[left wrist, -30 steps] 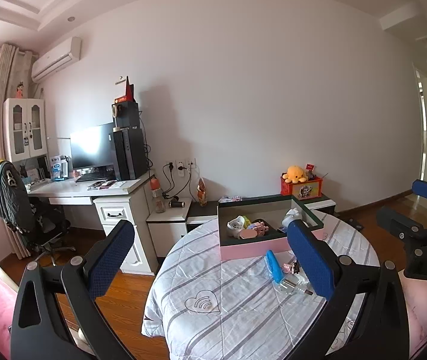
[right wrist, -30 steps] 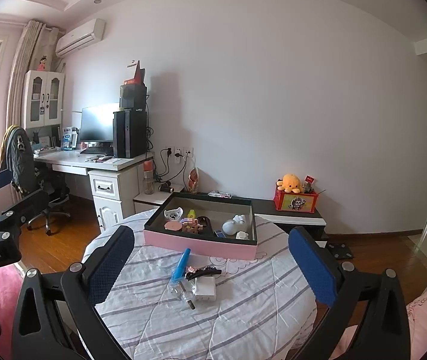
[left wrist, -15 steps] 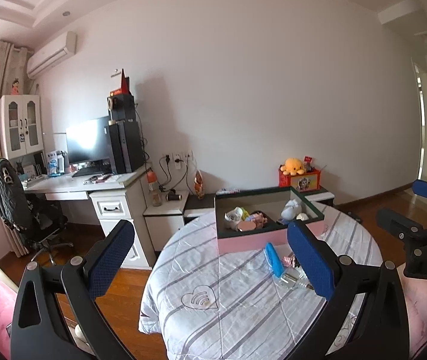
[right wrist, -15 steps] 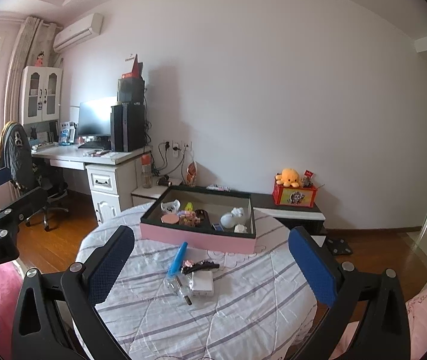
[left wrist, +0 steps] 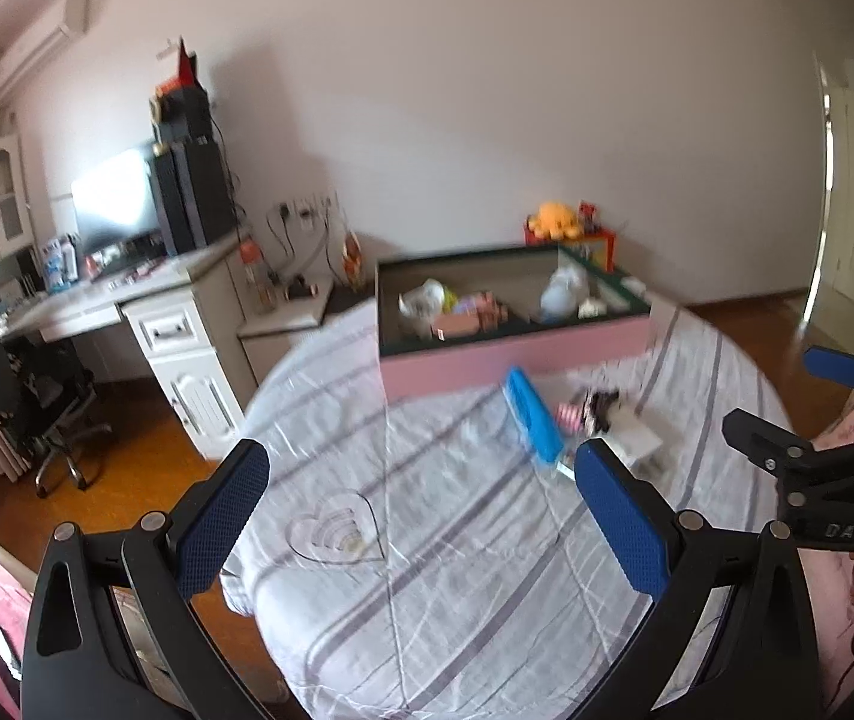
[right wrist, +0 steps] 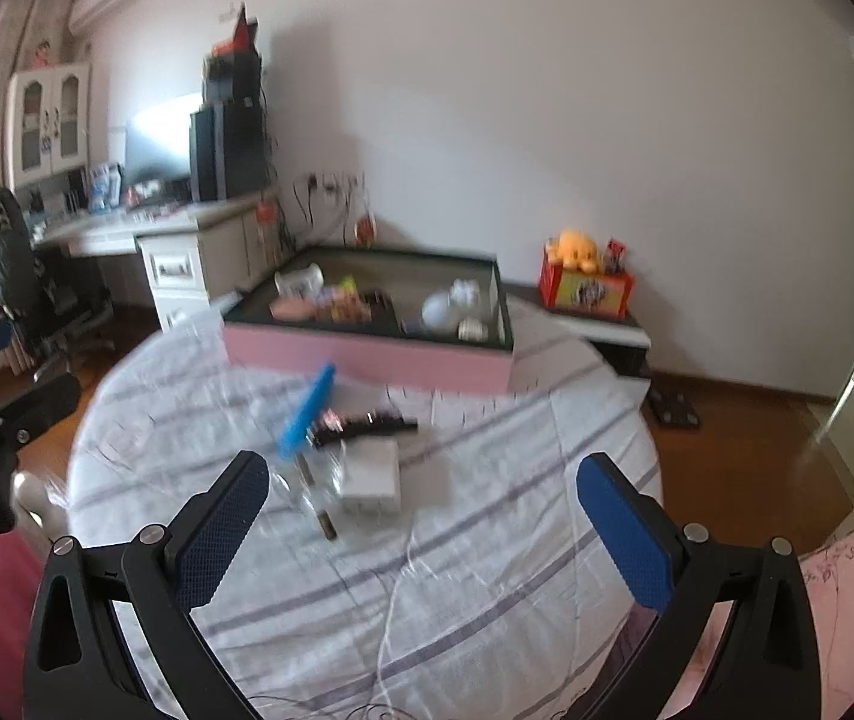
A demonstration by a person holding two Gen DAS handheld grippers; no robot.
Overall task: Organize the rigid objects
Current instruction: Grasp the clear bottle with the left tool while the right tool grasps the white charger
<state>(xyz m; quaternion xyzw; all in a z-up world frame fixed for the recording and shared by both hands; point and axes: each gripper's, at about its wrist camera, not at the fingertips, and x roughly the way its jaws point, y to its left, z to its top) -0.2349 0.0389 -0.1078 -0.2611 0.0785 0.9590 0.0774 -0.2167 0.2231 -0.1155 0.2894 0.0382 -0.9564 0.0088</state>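
**Both grippers hover over the round desk, fingers spread**

Left wrist view: the left gripper (left wrist: 421,507) hangs with fingers spread and empty above a round desk (left wrist: 427,570) under a striped white cloth with a heart outline. A pink box (left wrist: 511,360) sits at the far edge; a blue object (left wrist: 532,423) lies just before it. "DAS" shows on the right gripper (left wrist: 835,450).

Right wrist view: the right gripper's fingers (right wrist: 622,531) are also spread, empty. A white block (right wrist: 370,477) lies near the blue object, bare cloth ahead.
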